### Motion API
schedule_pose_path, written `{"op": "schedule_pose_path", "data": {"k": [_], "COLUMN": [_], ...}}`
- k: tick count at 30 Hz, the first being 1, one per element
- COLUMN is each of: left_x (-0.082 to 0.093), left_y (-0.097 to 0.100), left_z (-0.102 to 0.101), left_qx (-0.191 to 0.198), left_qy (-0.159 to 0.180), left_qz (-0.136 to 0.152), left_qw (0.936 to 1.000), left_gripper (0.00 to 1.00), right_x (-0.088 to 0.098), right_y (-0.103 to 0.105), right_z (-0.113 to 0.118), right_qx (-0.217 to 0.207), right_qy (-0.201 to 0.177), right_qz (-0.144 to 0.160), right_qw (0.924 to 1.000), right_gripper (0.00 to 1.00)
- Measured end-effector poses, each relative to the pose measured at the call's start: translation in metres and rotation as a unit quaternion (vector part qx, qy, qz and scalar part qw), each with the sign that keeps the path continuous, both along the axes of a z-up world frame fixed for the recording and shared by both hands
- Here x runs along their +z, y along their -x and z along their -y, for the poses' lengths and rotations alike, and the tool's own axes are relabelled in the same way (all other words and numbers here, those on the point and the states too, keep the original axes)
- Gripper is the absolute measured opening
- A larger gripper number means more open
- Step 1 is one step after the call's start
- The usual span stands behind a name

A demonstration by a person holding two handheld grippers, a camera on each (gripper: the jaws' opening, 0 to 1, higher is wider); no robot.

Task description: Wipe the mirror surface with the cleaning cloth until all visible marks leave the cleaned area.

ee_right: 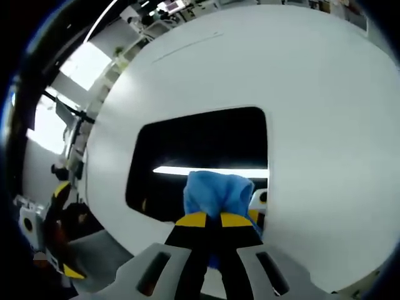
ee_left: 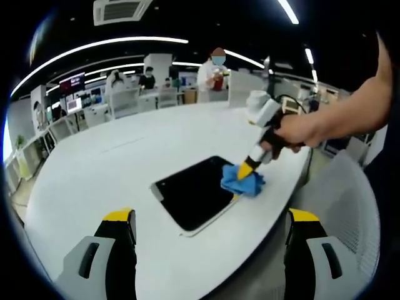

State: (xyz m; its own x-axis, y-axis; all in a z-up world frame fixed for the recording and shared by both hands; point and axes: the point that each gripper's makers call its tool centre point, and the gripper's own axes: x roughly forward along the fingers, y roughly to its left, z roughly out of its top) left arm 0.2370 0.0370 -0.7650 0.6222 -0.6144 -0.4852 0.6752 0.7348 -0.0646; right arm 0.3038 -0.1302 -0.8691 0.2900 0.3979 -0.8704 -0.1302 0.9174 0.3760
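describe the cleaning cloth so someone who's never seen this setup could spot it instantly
Start at the big white oval table and find the dark rectangular mirror lying flat near its edge. At the mirror's corner sits the blue cloth, bunched and pinched in the right tongs, a person's hand holding them. It is the only blue, soft thing on the white table.
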Motion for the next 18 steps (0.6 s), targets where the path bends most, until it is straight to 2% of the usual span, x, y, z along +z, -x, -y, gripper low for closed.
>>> {"op": "schedule_pose_path", "data": {"k": [5, 11, 15, 18], "left_x": [-0.005, -0.005, -0.006, -0.005], "left_y": [0.001, 0.006, 0.005, 0.007], "left_z": [-0.002, 0.000, -0.001, 0.001], "left_qx": [-0.001, -0.019, -0.016, -0.019], "left_qy": [-0.002, -0.027, -0.018, -0.018], "left_qz": [-0.020, -0.005, -0.019, -0.017], "left_qw": [0.9998, 0.9995, 0.9995, 0.9995], "left_gripper": [1.00, 1.00, 1.00, 1.00], "right_x": [0.001, 0.001, 0.003, 0.002], "right_y": [0.001, 0.001, 0.002, 0.002], "right_z": [-0.008, -0.019, -0.030, -0.039], "right_qx": [0.007, 0.010, 0.012, 0.016], "right_qy": [0.001, -0.003, -0.009, -0.011], "right_qz": [0.000, -0.002, -0.005, -0.004], "right_qw": [1.0000, 0.9999, 0.9999, 0.9998], "right_gripper": [0.00, 0.00, 0.00, 0.00]}}
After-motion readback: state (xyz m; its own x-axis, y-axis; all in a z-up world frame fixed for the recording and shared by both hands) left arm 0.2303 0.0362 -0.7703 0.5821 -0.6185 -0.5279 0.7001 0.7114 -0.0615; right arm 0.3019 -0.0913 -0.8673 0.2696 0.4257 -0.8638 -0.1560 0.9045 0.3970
